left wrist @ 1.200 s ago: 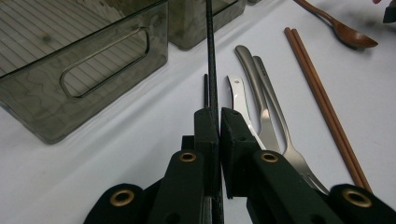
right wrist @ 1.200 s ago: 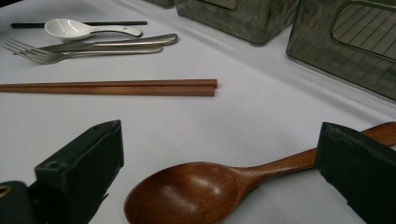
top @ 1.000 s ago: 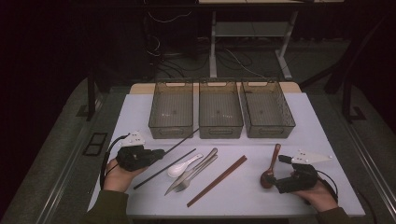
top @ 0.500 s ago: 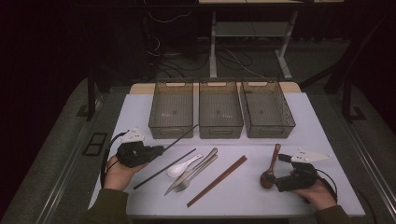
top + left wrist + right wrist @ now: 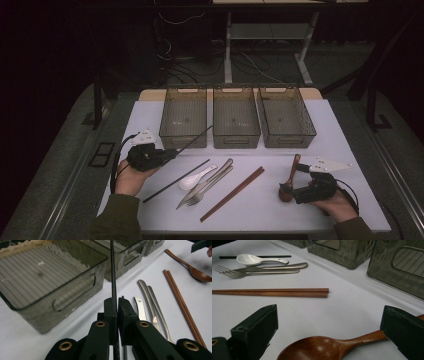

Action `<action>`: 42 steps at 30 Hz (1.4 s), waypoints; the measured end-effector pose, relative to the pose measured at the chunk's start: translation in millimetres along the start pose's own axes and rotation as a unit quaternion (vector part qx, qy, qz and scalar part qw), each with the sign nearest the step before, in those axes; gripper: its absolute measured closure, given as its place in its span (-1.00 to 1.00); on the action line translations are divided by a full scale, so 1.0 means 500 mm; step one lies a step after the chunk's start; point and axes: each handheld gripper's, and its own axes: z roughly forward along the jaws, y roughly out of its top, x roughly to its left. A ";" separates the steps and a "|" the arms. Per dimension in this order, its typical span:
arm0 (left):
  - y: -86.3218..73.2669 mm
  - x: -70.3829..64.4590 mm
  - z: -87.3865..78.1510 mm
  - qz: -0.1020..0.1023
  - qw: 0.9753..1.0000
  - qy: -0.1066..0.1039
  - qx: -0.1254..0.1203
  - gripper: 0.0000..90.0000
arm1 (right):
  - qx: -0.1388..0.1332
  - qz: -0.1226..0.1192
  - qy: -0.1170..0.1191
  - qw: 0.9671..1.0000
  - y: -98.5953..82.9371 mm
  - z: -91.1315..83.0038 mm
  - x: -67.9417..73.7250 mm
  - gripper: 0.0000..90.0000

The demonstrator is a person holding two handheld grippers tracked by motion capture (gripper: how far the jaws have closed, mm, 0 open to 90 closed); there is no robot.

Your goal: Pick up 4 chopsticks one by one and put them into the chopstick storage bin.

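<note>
My left gripper (image 5: 171, 152) (image 5: 117, 306) is shut on a thin black chopstick (image 5: 196, 138) (image 5: 113, 275). The stick slants up and right, its tip over the front wall of the left bin (image 5: 183, 117) (image 5: 50, 277). A second black chopstick (image 5: 175, 182) lies flat on the table. My right gripper (image 5: 291, 192) (image 5: 332, 327) rests low at the right, open, its jaws on either side of a wooden spoon (image 5: 291, 175) (image 5: 324, 347) that lies on the table.
Two more smoky bins (image 5: 236, 116) (image 5: 285, 116) stand in the back row. A white spoon (image 5: 197, 177) (image 5: 254, 259), a metal fork and knife (image 5: 205, 184) (image 5: 267, 268) and brown chopsticks (image 5: 232, 194) (image 5: 274, 292) lie mid-table.
The left gripper has risen a little toward the bins, lifting the black chopstick's tip higher. The right gripper has shifted slightly left by the wooden spoon.
</note>
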 end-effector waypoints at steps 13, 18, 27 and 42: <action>0.065 0.043 0.024 -0.006 1.000 0.017 -0.009 0.90 | -0.001 0.000 -0.001 1.000 0.001 0.002 -0.003 -0.97; 0.091 0.057 0.035 -0.005 1.000 0.023 -0.009 0.90 | -0.001 0.000 0.000 1.000 0.001 0.002 -0.003 -0.97; 0.133 0.092 0.060 -0.020 0.999 0.042 -0.019 0.90 | 0.000 0.002 0.000 1.000 0.001 0.002 -0.004 -0.97; 0.164 0.149 0.111 -0.044 0.996 0.076 -0.021 0.90 | 0.000 0.002 0.000 1.000 0.000 0.003 -0.004 -0.97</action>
